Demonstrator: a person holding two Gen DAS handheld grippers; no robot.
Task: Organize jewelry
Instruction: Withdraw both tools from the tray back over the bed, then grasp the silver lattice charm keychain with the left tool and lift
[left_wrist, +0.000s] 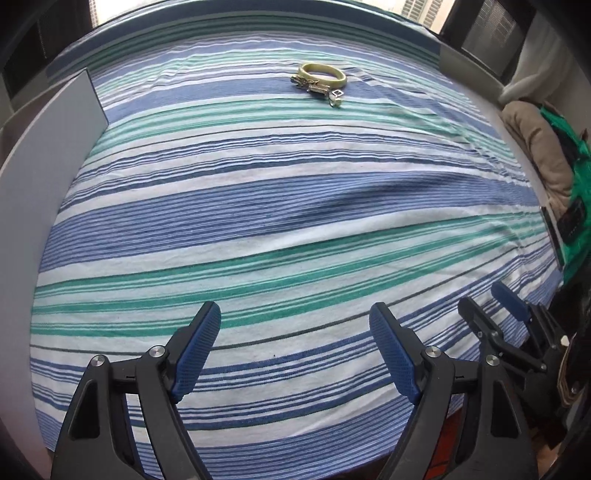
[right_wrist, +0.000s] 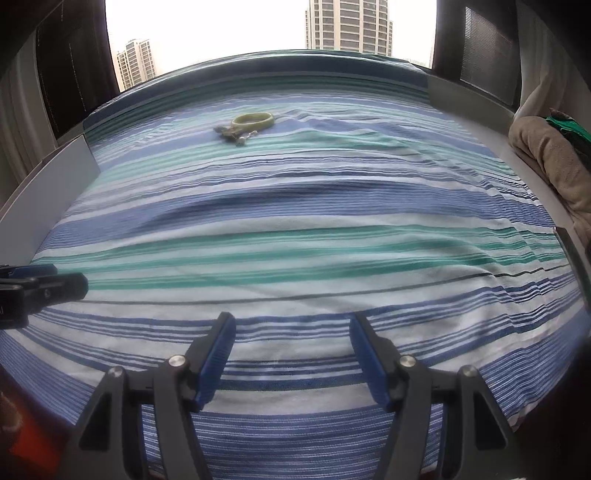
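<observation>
Both claws, left claw (left_wrist: 295, 350) and right claw (right_wrist: 291, 358), gaped empty; bangle (left_wrist: 322, 72) with trinkets (left_wrist: 317, 88) lay well ahead, neither clearly nearer.

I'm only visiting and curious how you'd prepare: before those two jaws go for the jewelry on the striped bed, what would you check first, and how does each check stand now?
1. Left gripper jaws apart, nothing between them: ok.
2. Right gripper jaws apart, nothing between them: ok.
3. Pale bangle in plain sight on the striped sheet, far side: ok.
4. Small metal pieces separated for single picking: not ok; they lie bunched against the bangle's near rim.
5. Sheet between grippers and jewelry free of other things: ok, only wrinkles.
6. A box or tray to put the jewelry in: cannot tell; none shows in either view.
</observation>
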